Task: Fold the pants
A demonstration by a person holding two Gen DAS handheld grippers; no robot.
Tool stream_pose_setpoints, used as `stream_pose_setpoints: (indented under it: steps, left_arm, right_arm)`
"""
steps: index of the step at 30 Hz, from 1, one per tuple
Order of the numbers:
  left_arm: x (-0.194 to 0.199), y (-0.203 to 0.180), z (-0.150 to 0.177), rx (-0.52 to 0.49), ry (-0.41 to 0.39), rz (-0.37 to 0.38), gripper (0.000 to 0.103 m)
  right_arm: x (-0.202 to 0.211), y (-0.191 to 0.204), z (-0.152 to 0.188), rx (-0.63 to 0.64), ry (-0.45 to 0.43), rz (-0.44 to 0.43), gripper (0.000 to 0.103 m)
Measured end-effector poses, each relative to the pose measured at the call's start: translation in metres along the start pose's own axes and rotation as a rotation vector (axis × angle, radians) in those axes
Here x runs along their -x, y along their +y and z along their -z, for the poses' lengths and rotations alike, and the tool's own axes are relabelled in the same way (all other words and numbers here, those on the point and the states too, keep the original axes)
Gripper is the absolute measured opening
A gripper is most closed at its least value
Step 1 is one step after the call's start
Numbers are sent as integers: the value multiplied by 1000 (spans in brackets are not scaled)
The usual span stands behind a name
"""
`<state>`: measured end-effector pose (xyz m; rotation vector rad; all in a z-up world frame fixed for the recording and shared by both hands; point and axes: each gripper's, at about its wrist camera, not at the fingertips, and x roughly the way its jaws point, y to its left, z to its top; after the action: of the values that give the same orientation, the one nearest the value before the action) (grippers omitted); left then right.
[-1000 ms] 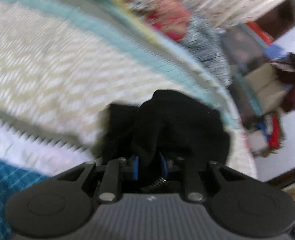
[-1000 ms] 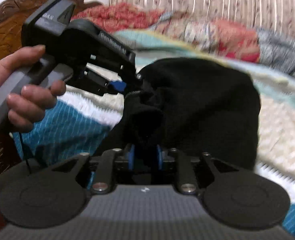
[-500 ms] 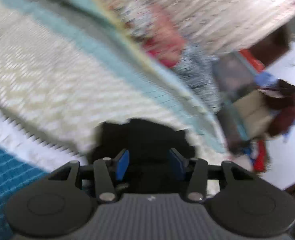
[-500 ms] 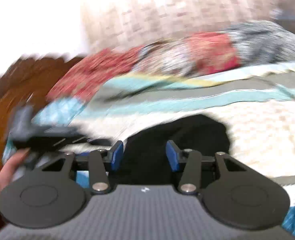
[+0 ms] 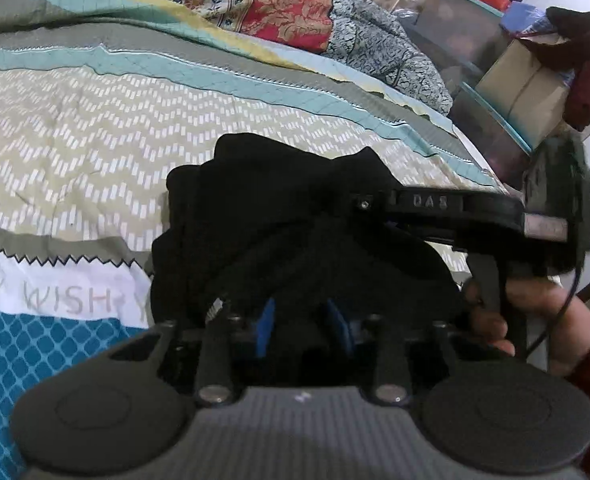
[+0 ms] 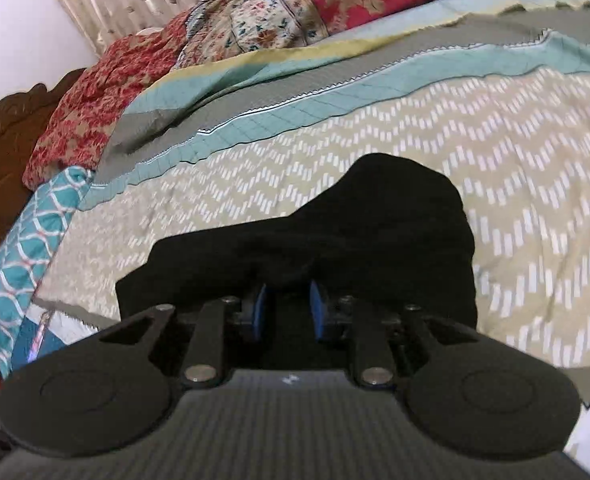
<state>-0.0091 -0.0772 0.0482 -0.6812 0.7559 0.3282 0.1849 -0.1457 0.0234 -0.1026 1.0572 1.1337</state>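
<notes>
Spread over the bed (image 5: 95, 152) was a quilt in chevron, teal and grey bands, and the black pants (image 5: 279, 216) lay bunched on it near the centre of both wrist views. In the left view the left tool (image 5: 303, 324) sat at six o'clock; its blue pads had just been closing and dark cloth filled the gap between them, so it appeared to be gripping a fold of the pants. In the right view the right tool (image 6: 289, 310) was likewise at six o'clock, its jaws also just narrowed onto black fabric, apparently pinching an edge. Seen from the left camera, the right tool's body reached in from three o'clock, with the person's hand (image 5: 527, 316) on its handle at four o'clock. The likely trouble was a shallow or uneven bite: the heap was rumpled, layers could not be told apart in the black cloth, and a tool catching only one layer might drag the pile askew or let it slip. Both tools worked close together and might collide. Floral pillows (image 6: 279, 20) lay at twelve o'clock, boxes and clothes (image 5: 535, 80) at two o'clock, all well apart.
</notes>
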Motion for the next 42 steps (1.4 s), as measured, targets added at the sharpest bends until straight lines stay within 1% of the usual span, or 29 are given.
stream_pose_setpoints:
  steps: [2,4,5,7,9,11,13,15,17,19,21,23,25,26,27,28,29,31,33,35,36,38,40,42]
  left_arm:
    - [3,0,-2,17,7,1,30]
    - [14,1,-2,36,-1,16,33]
    - [19,4,-2,46,-10,26,35]
    - [32,7,1,65,-30,41,37]
    - [37,9,4,62,-36,41,37]
    - [33,10,8,42,-21,14,37]
    - [21,10,12,31,18,-38,37]
    - [16,8,14,21,30,-67,37]
    - [20,2,12,-3,24,-80,39]
    - [27,-2,9,-20,15,-88,42]
    - [33,-5,7,-25,3,-106,44]
    - [39,-7,5,-31,-7,-125,45]
    - [42,-10,5,-49,-12,-147,48]
    - [42,-11,4,-61,-14,-161,51]
    - [43,-14,5,-78,-19,-191,59]
    - [43,-16,5,-96,-28,-219,64]
    - [42,-17,5,-111,-33,-241,64]
    - [40,-15,5,-106,-18,-245,64]
    - [37,-12,6,-95,-5,-247,65]
    - [34,-10,7,-100,3,-265,73]
    - [32,-9,8,-103,6,-278,77]
    - [32,-7,8,-109,3,-291,81]
    - [32,-5,8,-112,-1,-306,87]
    - [32,-2,8,-109,-4,-317,90]
  right_arm:
    - [10,8,3,39,-22,20,26]
    - [23,12,2,36,-60,21,28]
    - [35,13,4,37,-94,9,30]
    - [49,14,10,48,-147,-26,31]
    - [65,14,20,65,-172,-78,31]
    - [70,17,40,83,-145,-100,31]
    - [65,16,60,105,-102,-91,31]
    - [59,11,71,77,-79,-89,31]
    - [67,10,71,31,-92,-105,31]
    - [75,11,66,17,-110,-112,31]
    - [86,11,63,6,-142,-108,36]
    - [93,10,62,-13,-174,-98,37]
    - [97,5,62,-40,-195,-99,38]
    - [98,3,64,-54,-203,-99,38]
    - [100,2,65,-61,-208,-98,39]
    - [100,1,66,-66,-211,-99,40]
    - [100,-1,67,-71,-208,-102,43]
    - [96,-3,69,-91,-190,-99,44]
    - [87,-12,70,-121,-141,-81,44]
    - [67,-21,75,-164,-50,-37,45]
    - [60,-27,79,-202,-26,-28,46]
    - [58,-35,84,-265,-45,-56,46]
    - [59,-34,82,-253,-41,-60,46]
    - [58,-33,83,-250,-42,-58,46]
